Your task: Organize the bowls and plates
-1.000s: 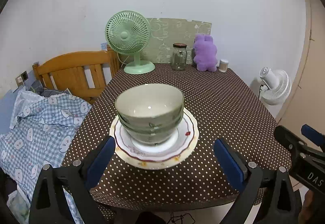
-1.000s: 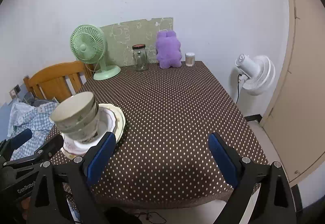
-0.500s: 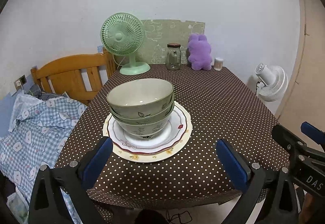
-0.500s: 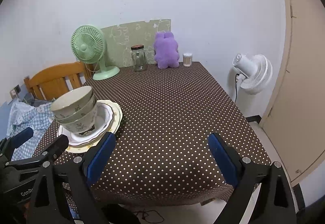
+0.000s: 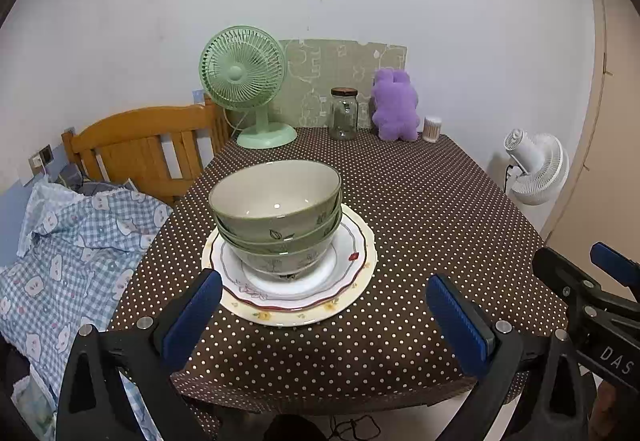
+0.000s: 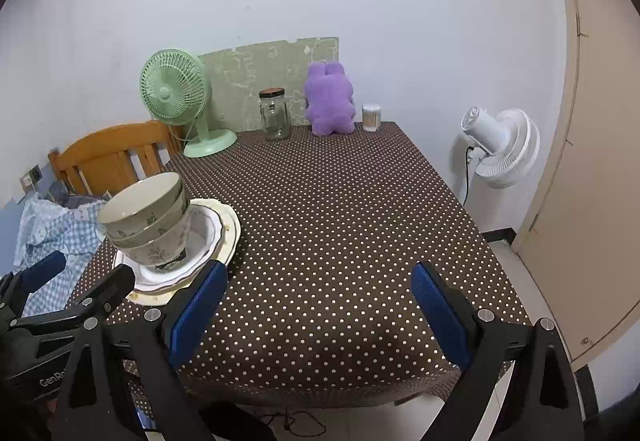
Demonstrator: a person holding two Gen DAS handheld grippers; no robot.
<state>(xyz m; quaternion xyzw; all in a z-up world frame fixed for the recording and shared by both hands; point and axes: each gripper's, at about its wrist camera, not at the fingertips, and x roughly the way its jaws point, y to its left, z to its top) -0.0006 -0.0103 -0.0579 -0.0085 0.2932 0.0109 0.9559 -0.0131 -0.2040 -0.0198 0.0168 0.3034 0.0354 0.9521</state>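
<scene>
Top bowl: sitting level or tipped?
Tipped. The top bowl leans in the bowl stack; its rim sits higher on the right in the left wrist view.

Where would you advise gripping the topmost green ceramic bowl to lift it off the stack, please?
Probably by the rim of the topmost green ceramic bowl, one finger inside and one outside, coming from above on its near side: it sits nested and tilted, so only its rim stands proud of the bowls beneath.

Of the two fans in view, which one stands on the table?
The green fan, at the table's far left corner beside the glass jar. The white fan stands off the table, beyond its right edge, by the wall.
</scene>
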